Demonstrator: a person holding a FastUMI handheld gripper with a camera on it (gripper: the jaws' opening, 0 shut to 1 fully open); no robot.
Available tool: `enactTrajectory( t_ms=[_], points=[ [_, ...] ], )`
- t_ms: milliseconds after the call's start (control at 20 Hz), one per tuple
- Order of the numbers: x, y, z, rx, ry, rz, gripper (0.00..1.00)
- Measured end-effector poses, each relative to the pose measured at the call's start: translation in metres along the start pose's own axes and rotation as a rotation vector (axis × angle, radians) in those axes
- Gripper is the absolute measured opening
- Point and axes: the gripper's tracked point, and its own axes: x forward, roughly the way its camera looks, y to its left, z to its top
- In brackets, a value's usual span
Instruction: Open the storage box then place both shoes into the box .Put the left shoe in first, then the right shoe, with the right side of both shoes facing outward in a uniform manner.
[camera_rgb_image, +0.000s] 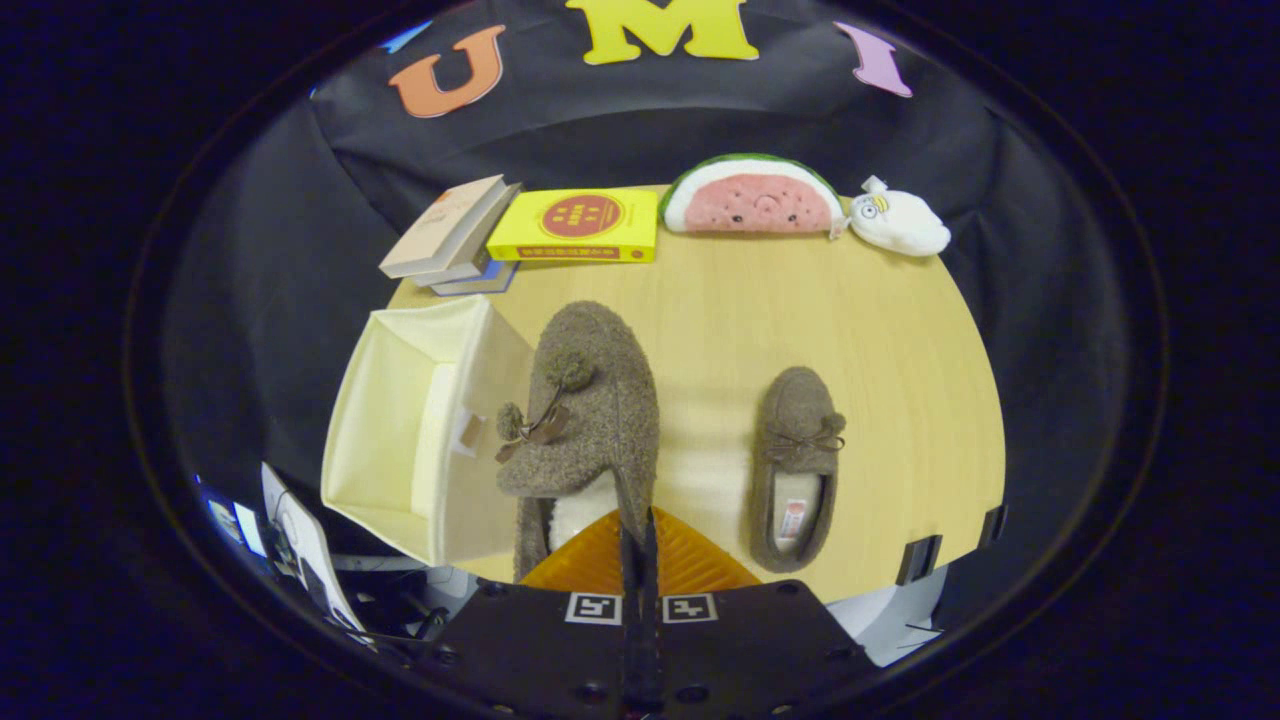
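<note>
My gripper (637, 525) is shut on the rim of a fuzzy brown slipper (590, 400) near its heel. That slipper hangs raised off the wooden table (720, 310), toe pointing away, its pompoms and bow on top. It hovers beside the right wall of the cream fabric storage box (400, 420), which stands open on the table's left edge. The second matching slipper (797, 460) lies flat on the table to the right of my fingers, toe away, its white lining showing.
At the table's far edge lie stacked books (455, 235), a yellow book (578, 225), a watermelon plush (750, 198) and a small white plush (898, 222). The table's near edge runs just below the second slipper.
</note>
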Motion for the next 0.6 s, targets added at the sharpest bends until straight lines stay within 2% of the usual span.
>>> enactTrajectory(
  t_ms=[150,300,450,600],
  points=[
    [-0.018,0.044,0.015,-0.019,-0.032,0.023,0.00],
    [-0.016,0.093,0.020,-0.045,-0.019,0.074,0.00],
    [0.003,0.138,0.024,-0.040,0.018,0.148,0.00],
    [0.035,0.171,0.027,-0.005,0.033,0.162,0.00]
  ],
)
